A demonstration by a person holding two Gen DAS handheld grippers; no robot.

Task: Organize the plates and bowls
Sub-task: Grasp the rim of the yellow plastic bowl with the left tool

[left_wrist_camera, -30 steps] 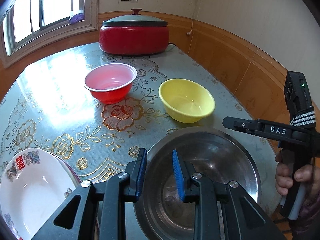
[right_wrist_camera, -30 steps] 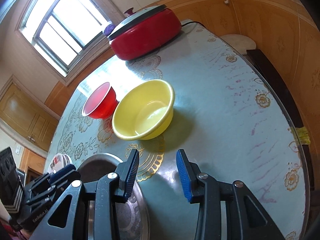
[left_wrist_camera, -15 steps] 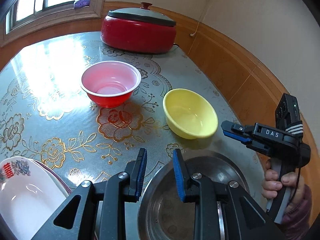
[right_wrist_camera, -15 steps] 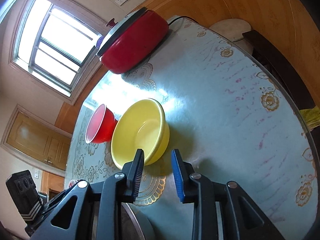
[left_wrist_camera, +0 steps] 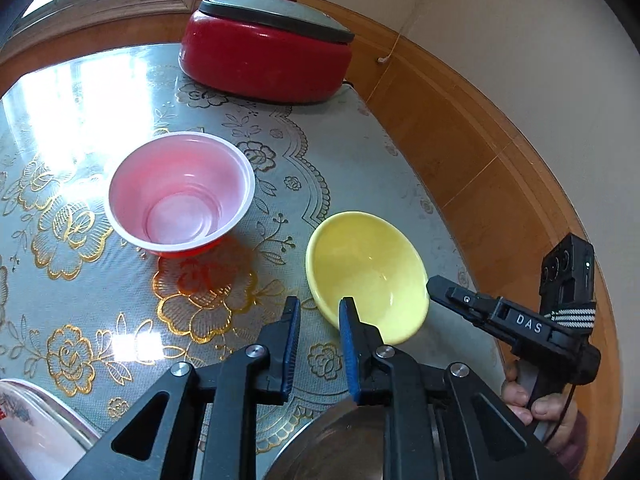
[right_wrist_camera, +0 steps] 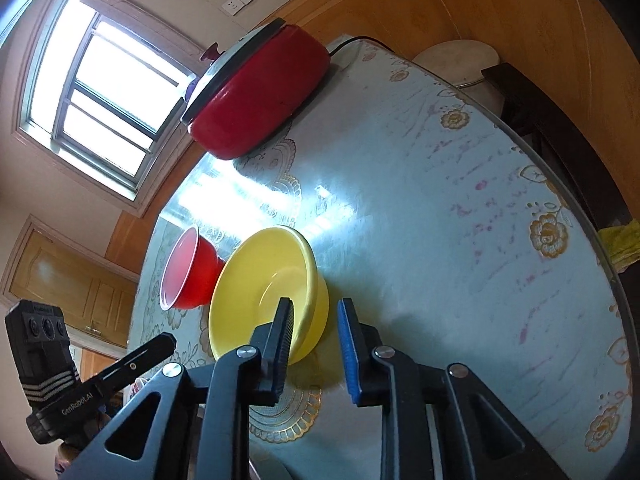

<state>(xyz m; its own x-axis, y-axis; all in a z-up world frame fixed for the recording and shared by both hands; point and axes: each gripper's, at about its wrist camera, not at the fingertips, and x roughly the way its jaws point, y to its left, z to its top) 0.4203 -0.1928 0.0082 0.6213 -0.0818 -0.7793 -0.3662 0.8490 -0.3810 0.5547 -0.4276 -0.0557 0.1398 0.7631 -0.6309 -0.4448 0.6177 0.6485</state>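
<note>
A yellow bowl (left_wrist_camera: 366, 276) sits near the table's right edge, with a red bowl (left_wrist_camera: 180, 194) to its left. A steel bowl (left_wrist_camera: 332, 448) lies at the bottom of the left wrist view, under my left gripper (left_wrist_camera: 318, 346), which is open and empty above the table. A white plate (left_wrist_camera: 28, 436) shows at bottom left. My right gripper (right_wrist_camera: 314, 346) is open, its jaws astride the near rim of the yellow bowl (right_wrist_camera: 264, 284); the red bowl (right_wrist_camera: 188, 274) is behind. The right gripper also shows in the left wrist view (left_wrist_camera: 440, 290).
A red electric cooker (left_wrist_camera: 266, 50) with a grey lid stands at the table's far end (right_wrist_camera: 260, 96). The table (right_wrist_camera: 440, 200) has a glossy floral cover. A dark chair (right_wrist_camera: 560, 136) and a stool stand beyond its right edge. Wood-panelled walls are close.
Both grippers moved forward toward the yellow bowl. The right gripper's jaws now straddle its rim. The steel bowl slid to the bottom of the left view.
</note>
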